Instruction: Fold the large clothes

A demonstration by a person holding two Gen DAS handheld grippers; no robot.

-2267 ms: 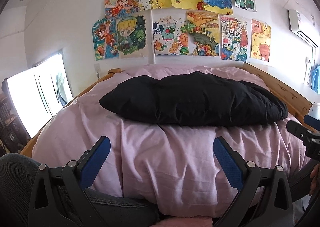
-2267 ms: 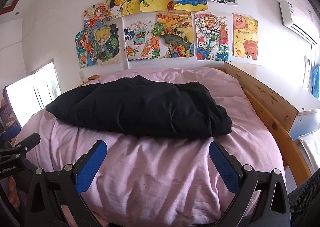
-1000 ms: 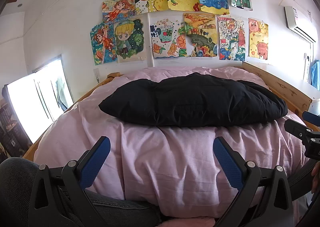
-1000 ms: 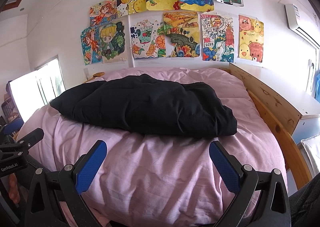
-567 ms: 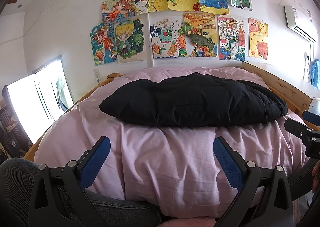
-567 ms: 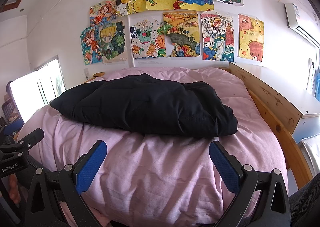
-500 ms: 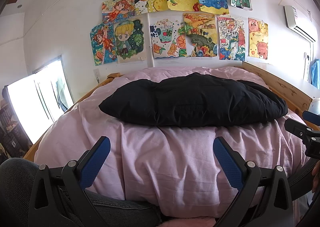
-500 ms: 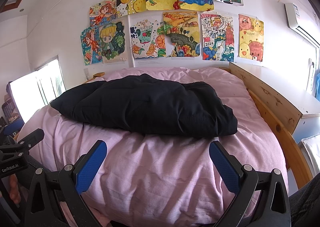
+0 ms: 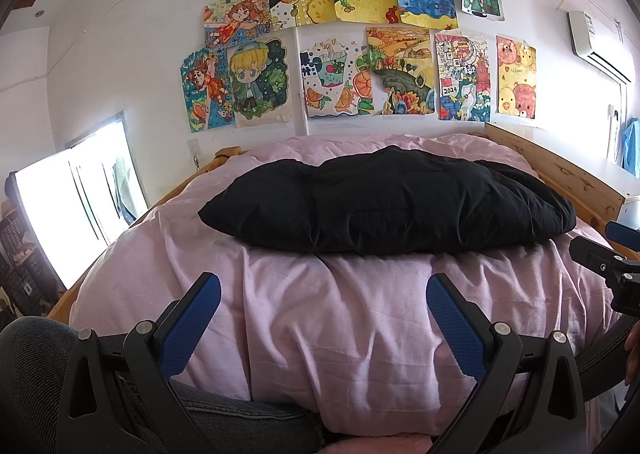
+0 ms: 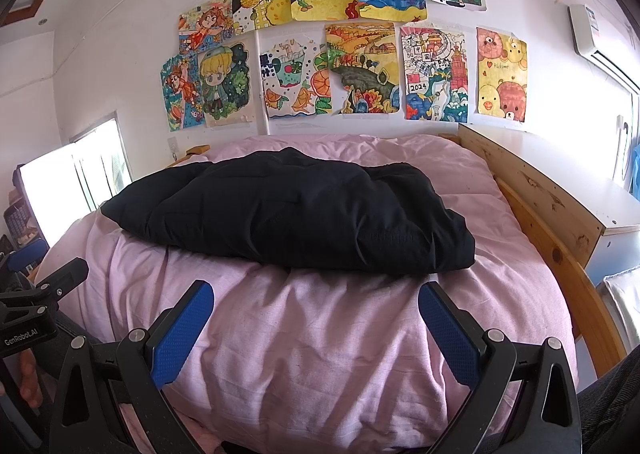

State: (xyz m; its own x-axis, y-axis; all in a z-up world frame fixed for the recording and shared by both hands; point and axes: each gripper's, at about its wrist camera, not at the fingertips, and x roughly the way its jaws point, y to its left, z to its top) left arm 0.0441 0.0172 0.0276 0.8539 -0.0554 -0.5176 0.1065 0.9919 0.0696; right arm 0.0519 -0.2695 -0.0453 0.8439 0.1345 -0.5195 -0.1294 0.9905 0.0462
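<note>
The black garment (image 9: 384,206) lies bundled mid-bed (image 9: 340,318); folded or awaiting folding, unclear; left hand-held gripper (image 9: 324,318) and right hand-held gripper (image 10: 316,318) hover near the bed's near edge, both spread apart, empty.

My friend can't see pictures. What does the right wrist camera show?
A puffy black garment lies folded on a bed with a pink cover. The right gripper hangs open in front of it, holding nothing. Colourful drawings fill the wall behind.
</note>
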